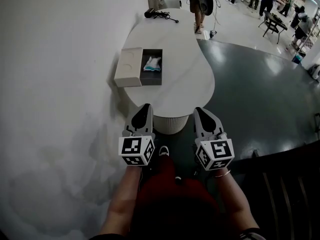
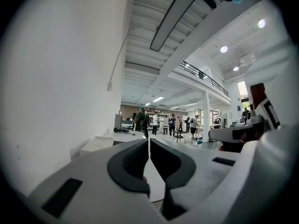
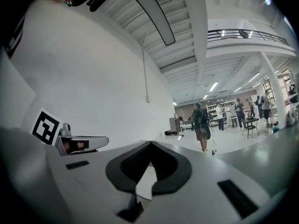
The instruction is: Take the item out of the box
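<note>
white table (image 1: pixel 170 44) with open box (image 1: pixel 151 79), item (image 1: pixel 152 64) inside

Counter: a white bean-shaped counter (image 1: pixel 182 79) with a smooth top stood on a pale ribbed round pedestal (image 1: pixel 170 124).
Floor: around the counter lay white floor (image 1: pixel 60 109) to the left and dark glossy floor (image 1: pixel 260 94) to the right.
Near end: an open rectangular box (image 1: pixel 152 80) with a dark grey tray lay on the counter's left side. Its beige lid (image 1: pixel 129 66) was folded out flat beside it and reached the counter's left edge.
Far end: a black device (image 1: pixel 159 15) with a loose black cable lay well apart from the box.
</note>
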